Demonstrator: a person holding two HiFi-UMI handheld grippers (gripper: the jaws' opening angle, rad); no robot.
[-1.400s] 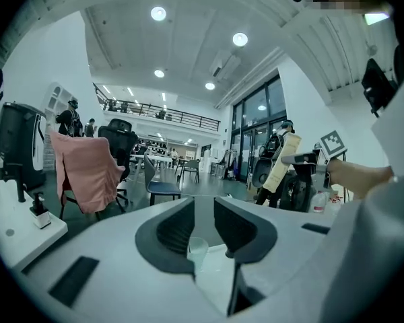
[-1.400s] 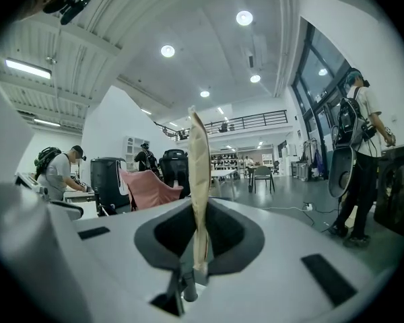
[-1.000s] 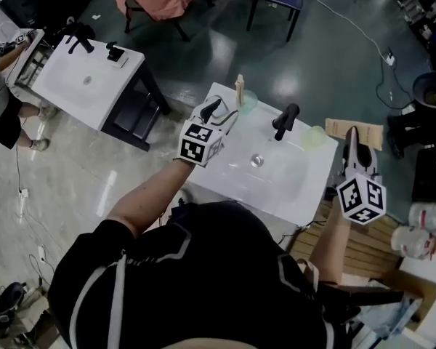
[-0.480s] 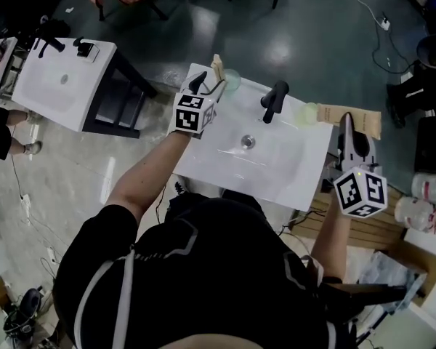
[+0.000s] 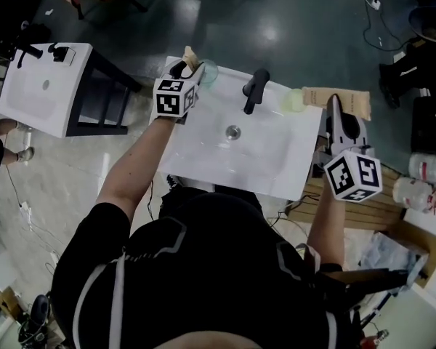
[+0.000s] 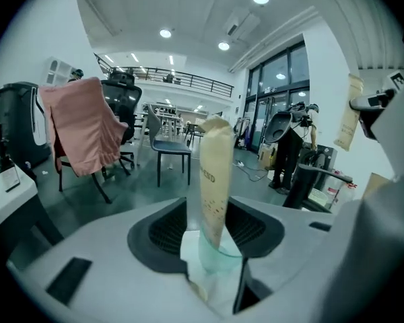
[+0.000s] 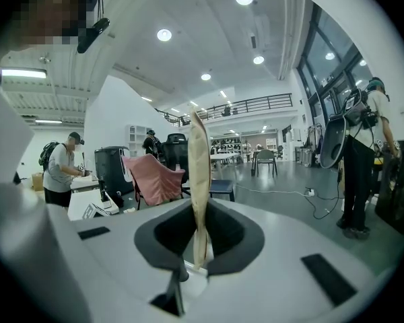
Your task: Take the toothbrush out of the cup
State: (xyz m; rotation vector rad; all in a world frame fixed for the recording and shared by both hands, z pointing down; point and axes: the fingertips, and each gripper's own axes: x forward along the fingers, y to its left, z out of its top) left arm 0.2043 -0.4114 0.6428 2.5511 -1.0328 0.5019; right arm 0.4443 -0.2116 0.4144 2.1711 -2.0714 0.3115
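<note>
A pale green see-through cup (image 6: 219,254) stands on the back left corner of the white sink top (image 5: 276,162). A toothbrush in a beige wrapper (image 6: 215,180) stands upright in it. My left gripper (image 6: 212,274) has its jaws on either side of the cup and they are closing; the pads do not visibly press on it. In the head view the left gripper (image 5: 185,70) reaches the cup (image 5: 208,70) from the left. My right gripper (image 7: 195,264) is shut on a thin beige packet (image 7: 200,180), held edge-on, off the sink's right end (image 5: 334,102).
A black faucet (image 5: 256,89) rises at the back of the basin above the drain (image 5: 234,131). A second pale cup (image 5: 294,100) stands right of the faucet. Another sink table (image 5: 47,93) is at the left, a wooden pallet (image 5: 381,217) at the right.
My left gripper has moved forward and down until the cup sits between its jaws. The right gripper has sunk a little with the packet still in it.
</note>
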